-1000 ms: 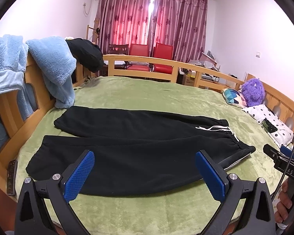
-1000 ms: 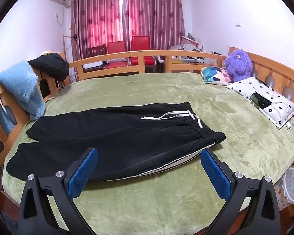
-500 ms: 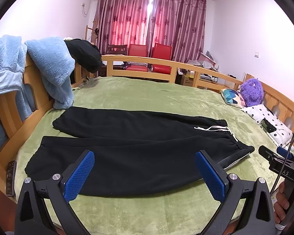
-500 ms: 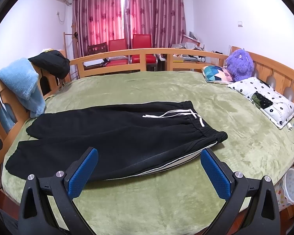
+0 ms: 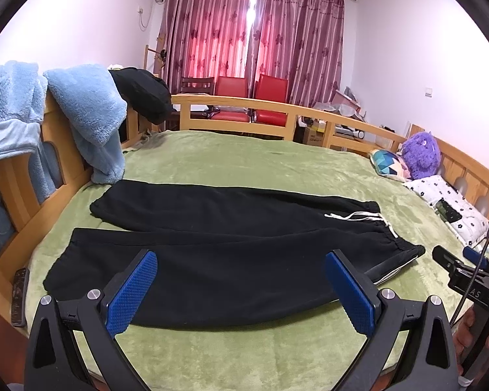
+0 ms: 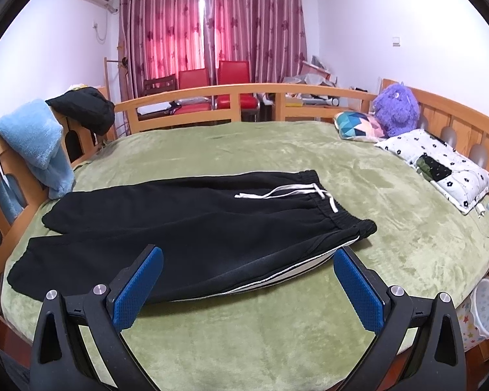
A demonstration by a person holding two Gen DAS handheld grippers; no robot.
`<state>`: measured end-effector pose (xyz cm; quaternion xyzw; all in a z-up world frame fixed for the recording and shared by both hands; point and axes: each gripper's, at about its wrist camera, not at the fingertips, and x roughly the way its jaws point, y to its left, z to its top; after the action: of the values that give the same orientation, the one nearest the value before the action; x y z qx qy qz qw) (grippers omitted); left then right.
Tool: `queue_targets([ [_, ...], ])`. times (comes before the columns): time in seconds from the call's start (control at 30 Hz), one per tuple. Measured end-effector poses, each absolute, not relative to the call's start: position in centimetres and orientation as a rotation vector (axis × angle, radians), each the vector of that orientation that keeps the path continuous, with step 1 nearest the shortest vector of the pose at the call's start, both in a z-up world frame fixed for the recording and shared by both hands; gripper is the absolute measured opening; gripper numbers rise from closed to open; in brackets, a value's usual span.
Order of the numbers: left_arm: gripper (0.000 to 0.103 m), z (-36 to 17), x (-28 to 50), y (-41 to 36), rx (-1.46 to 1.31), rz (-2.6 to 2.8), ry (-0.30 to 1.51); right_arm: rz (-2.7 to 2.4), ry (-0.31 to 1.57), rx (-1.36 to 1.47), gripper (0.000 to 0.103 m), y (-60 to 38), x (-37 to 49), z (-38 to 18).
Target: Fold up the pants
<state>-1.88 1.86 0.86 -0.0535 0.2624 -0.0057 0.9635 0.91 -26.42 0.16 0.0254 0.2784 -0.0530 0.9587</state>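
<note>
Black pants [image 5: 225,241] [image 6: 185,228] lie flat on the green bed cover, both legs spread apart toward the left and the waistband with a white drawstring [image 6: 287,192] at the right. My left gripper [image 5: 241,293] hovers open above the near leg, its blue pads wide apart and holding nothing. My right gripper [image 6: 247,290] is open too, over the near edge of the pants below the waistband. In the left wrist view the right gripper's body [image 5: 469,280] shows at the right edge, held by a hand.
Wooden rails [image 5: 277,107] ring the bed [image 6: 391,228]. Blue fleece garments [image 5: 91,114] and a dark garment [image 5: 143,97] hang on the left rail. A purple plush toy [image 6: 396,107], pillows [image 6: 440,166] and a phone lie at the right. A remote [image 5: 18,296] rests near the left edge.
Both views have shifted slightly, so the pants sit a little lower and farther in frame. The pants lie as before, and both grippers stay open.
</note>
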Motion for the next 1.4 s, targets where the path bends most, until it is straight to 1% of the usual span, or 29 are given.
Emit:
queue_targets([
  [0.4, 0.103, 0.2, -2.1, 2.9, -0.126, 0.002, 0.517, -0.083, 0.549, 0.078, 0.103, -26.0, 1.0, -0.2],
  [0.53, 0.103, -0.6, -1.6, 3.9, -0.149, -0.007, 0.544, -0.039, 0.582, 0.077, 0.103, -25.6, 1.7, -0.7],
  [0.7, 0.103, -1.9, -1.3, 6.0, -0.205, -0.01, 0.54, -0.03, 0.631, 0.1, 0.099, -25.3, 3.2, -2.8],
  [0.77, 0.102, -2.9, -0.9, 7.1, -0.222, -0.025, 0.545, -0.026, 0.669, 0.094, 0.098, -25.0, 4.2, -4.0],
  [0.87, 0.102, -4.4, -0.2, 8.2, -0.212, -0.018, 0.571, -0.024, 0.699, 0.061, 0.091, -24.3, 5.5, -5.7],
  [0.9, 0.102, -5.0, 0.1, 8.4, -0.197, -0.019, 0.581, -0.028, 0.702, 0.057, 0.09, -24.2, 5.7, -6.1],
  [1.17, 0.102, -10.0, 2.7, 10.4, -0.206, -0.007, 0.693, -0.039, 0.747, 0.081, 0.09, -23.6, 8.3, -10.2],
  [1.4, 0.1, -14.6, 4.0, 13.9, -0.286, 0.037, 0.775, -0.14, 0.839, 0.107, 0.09, -24.7, 10.9, -14.4],
])
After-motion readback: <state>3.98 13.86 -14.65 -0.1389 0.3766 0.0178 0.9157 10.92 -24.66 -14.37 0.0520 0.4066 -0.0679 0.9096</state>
